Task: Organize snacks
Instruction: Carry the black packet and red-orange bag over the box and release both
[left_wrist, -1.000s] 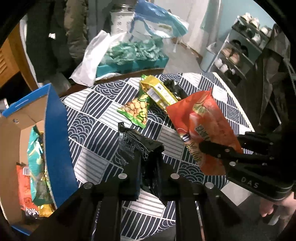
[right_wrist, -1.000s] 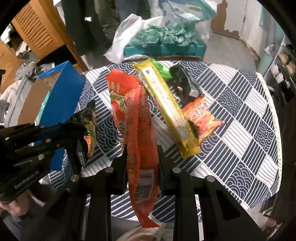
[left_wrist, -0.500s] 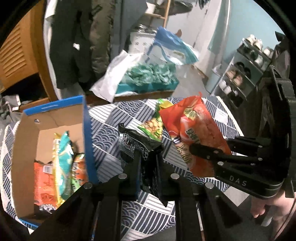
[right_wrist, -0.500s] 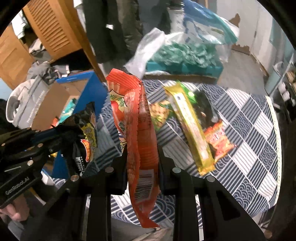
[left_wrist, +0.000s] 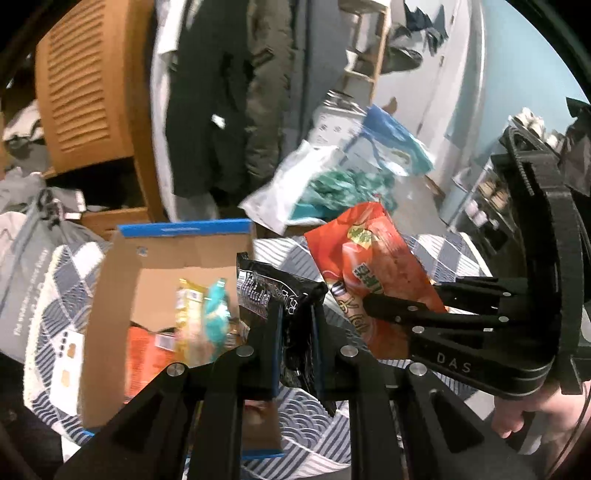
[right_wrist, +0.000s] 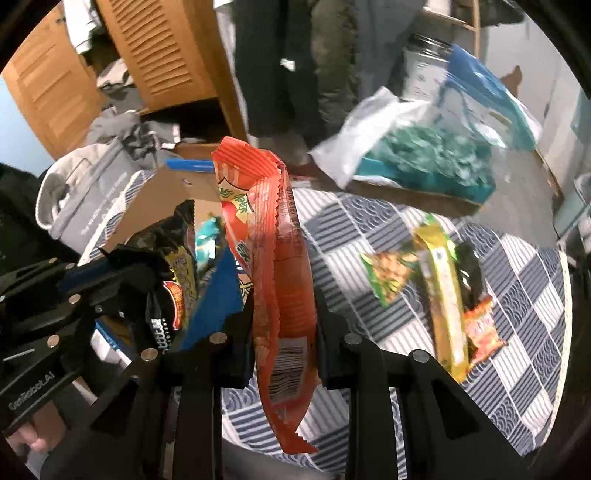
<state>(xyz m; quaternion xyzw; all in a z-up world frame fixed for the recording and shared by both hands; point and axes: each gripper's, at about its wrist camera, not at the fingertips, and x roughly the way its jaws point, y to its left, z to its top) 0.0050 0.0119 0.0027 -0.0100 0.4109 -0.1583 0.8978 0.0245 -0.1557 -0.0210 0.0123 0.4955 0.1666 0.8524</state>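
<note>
Two packets ride clamped toward the box (left_wrist: 110, 295) at left of frame, black bag (left_wrist: 280, 295) in the left gripper (left_wrist: 295, 332), red bag (right_wrist: 273, 280) in the right gripper (right_wrist: 284, 332), so each likely needs lowering inside before release.

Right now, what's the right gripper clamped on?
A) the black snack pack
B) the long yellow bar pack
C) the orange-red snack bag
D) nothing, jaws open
C: in the right wrist view the right gripper is shut on the orange-red snack bag, which stands up between its fingers; the black snack pack sits in the left gripper, and the long yellow bar pack lies on the table.
</note>
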